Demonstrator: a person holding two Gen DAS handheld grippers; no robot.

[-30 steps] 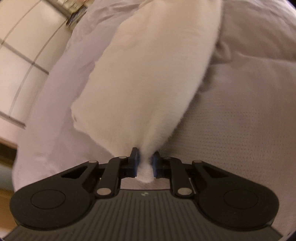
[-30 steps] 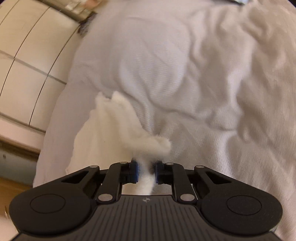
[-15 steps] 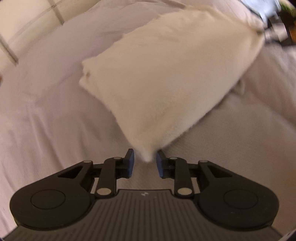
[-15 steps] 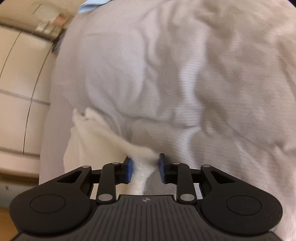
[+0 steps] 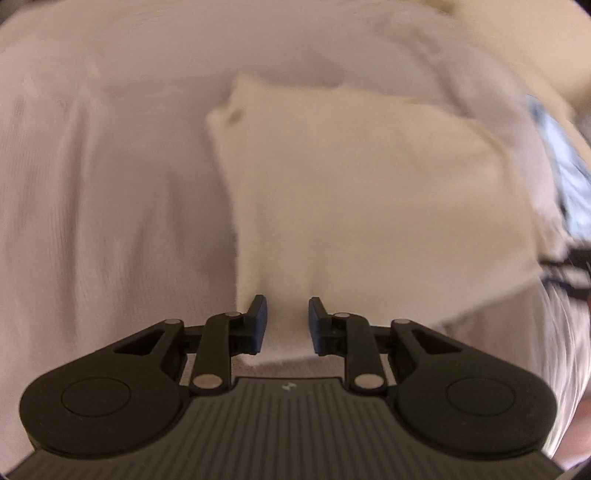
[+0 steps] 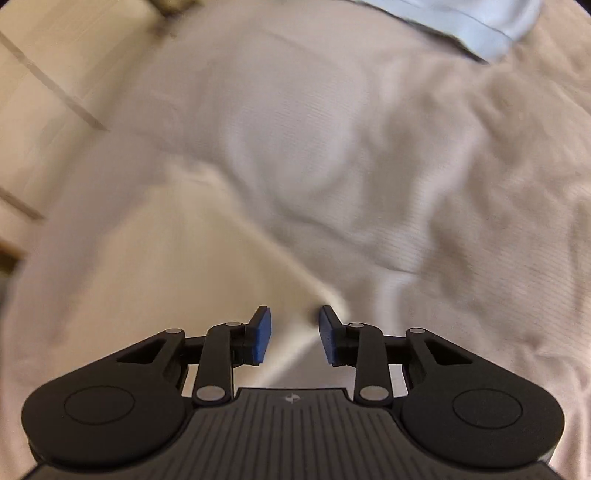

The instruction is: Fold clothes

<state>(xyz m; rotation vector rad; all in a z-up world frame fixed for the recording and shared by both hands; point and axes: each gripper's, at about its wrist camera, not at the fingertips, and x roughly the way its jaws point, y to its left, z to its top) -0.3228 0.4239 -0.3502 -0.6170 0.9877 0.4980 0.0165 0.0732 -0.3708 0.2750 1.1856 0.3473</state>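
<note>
A cream fleecy cloth (image 5: pixel 369 192) lies folded flat on the pale bed cover (image 5: pixel 92 184). My left gripper (image 5: pixel 287 321) points down at the cloth's near corner; its jaws are closing, still apart, with that corner lying between the blue pads. In the right wrist view the same cloth (image 6: pixel 166 277) spreads to the lower left, blurred. My right gripper (image 6: pixel 293 332) hovers over its other near corner with its jaws opening; the cloth's edge runs under the gap and the pads do not press on it.
The rumpled bed cover (image 6: pixel 369 166) fills most of both views. A light blue garment (image 6: pixel 461 22) lies at the far top right. Pale panelled furniture (image 6: pixel 44 74) stands past the bed's left edge. Something blue-striped (image 5: pixel 565 177) shows at the right rim.
Both grippers were shut on the cloth's corners a second ago and have let go. The cloth went from hanging to lying flat. The left view has rolled strongly.
</note>
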